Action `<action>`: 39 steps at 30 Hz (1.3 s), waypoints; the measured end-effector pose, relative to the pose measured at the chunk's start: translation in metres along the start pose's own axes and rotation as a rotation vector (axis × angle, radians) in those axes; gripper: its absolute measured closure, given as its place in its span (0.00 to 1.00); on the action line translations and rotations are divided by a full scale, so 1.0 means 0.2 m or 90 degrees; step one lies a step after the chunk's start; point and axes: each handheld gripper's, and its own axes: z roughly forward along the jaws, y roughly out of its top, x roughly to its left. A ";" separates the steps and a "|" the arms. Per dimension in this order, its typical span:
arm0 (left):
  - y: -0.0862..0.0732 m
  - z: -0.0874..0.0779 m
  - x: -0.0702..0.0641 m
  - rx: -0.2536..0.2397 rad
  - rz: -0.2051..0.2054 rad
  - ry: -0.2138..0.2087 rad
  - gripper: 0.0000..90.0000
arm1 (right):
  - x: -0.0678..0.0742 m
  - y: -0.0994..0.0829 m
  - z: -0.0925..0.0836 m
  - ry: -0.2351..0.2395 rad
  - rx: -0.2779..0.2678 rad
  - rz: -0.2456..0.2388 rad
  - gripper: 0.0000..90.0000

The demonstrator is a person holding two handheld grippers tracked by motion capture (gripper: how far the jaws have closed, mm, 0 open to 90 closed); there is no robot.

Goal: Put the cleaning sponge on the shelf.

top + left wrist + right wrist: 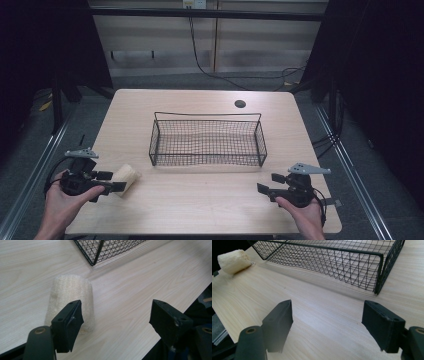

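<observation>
The loofah roll lies on its side on the bench, just ahead of your left hand-held gripper, and nothing holds it. In the left gripper view one jaw stands in front of the roll's near end while the other is well off to the side over bare wood, so the jaws stand partly apart and the roll sits off-centre rather than between the pads. The wire basket stands farther out, beyond the roll and toward the middle of the bench, with nothing visible inside its mesh. Your right hand-held gripper waits at the near right edge, jaws wide apart and empty, its view looking across open bench to the basket's near wall with the roll far off to one side. If the work is to put the roll into the basket, I judge almost all of it is left: you need to centre the left jaws on the roll, close on it, lift it, carry it over the rim and let go.
</observation>
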 end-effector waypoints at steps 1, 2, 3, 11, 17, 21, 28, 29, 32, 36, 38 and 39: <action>0.01 0.00 0.01 0.003 0.000 0.000 0.29 | 0.00 0.00 0.00 0.000 0.004 0.000 0.27; 0.01 -0.01 0.01 0.007 -0.004 0.002 0.29 | 0.00 0.00 0.01 0.002 0.008 0.003 0.26; 0.02 -0.01 0.02 0.014 -0.007 0.005 0.29 | 0.00 0.00 0.01 0.005 0.009 0.002 0.26; 0.09 -0.02 0.06 0.056 -0.008 0.032 0.30 | 0.01 0.00 0.02 0.014 0.017 -0.001 0.25; 0.11 0.00 0.09 0.098 -0.005 0.031 0.27 | 0.01 0.00 0.03 0.021 0.026 -0.003 0.24; 0.13 0.01 0.10 0.109 -0.008 0.032 0.25 | 0.01 0.00 0.04 0.022 0.031 -0.003 0.24; 0.18 0.02 0.11 0.146 -0.013 0.055 0.27 | 0.01 0.00 0.04 0.021 0.038 -0.003 0.24; 0.20 0.02 0.12 0.152 -0.009 0.056 0.27 | 0.02 0.00 0.04 0.021 0.038 -0.004 0.24; 0.23 0.04 0.13 0.176 -0.021 0.067 0.26 | 0.02 0.00 0.04 0.020 0.039 -0.007 0.25; 0.27 0.09 0.14 0.207 -0.020 0.080 0.29 | 0.02 0.00 0.04 0.014 0.043 -0.008 0.24; 0.27 0.10 0.14 0.213 -0.017 0.078 0.29 | 0.02 0.00 0.04 0.014 0.044 -0.007 0.24; 0.28 0.12 0.15 0.217 -0.015 0.081 0.29 | 0.01 0.00 0.04 0.011 0.045 -0.010 0.24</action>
